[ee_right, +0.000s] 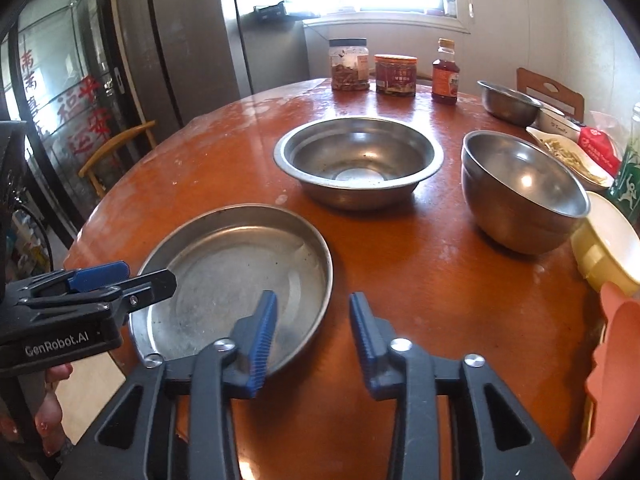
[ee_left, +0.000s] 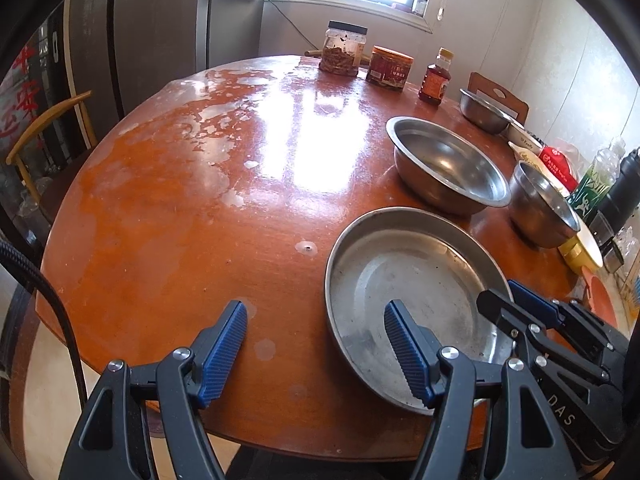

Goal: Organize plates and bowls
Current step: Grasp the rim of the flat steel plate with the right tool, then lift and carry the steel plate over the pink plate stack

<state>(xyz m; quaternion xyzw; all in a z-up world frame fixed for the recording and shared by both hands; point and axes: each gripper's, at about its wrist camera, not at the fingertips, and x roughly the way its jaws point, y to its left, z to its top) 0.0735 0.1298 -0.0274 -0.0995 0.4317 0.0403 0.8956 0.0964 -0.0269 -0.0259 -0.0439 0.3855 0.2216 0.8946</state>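
— Where is the flat metal plate (ee_left: 412,280)?

— Lower right of the left wrist view, near the close edge of the round wooden table (ee_left: 180,200); empty, lying flat.

— And the left gripper (ee_left: 316,312)?

— Jaws wide, holding nothing; one pad hangs over bare table left of the plate, the other over the plate's near half.

— The right gripper (ee_right: 313,298)?

— Lower centre of its own view; jaws at a narrower gap, nothing clamped; its left pad sits over the plate's right rim, its right pad over the table; whether the pad touches the rim I cannot tell.

— The bowls?

— A wide steel bowl (ee_left: 448,164) above the plate in the frame; a deeper steel bowl (ee_left: 544,208) just to its right; a small steel bowl (ee_left: 482,110) further up; all upright and empty.

— Anything else?

— Two jars (ee_left: 344,54) and a bottle (ee_left: 435,78) at top centre, on the table's far edge.
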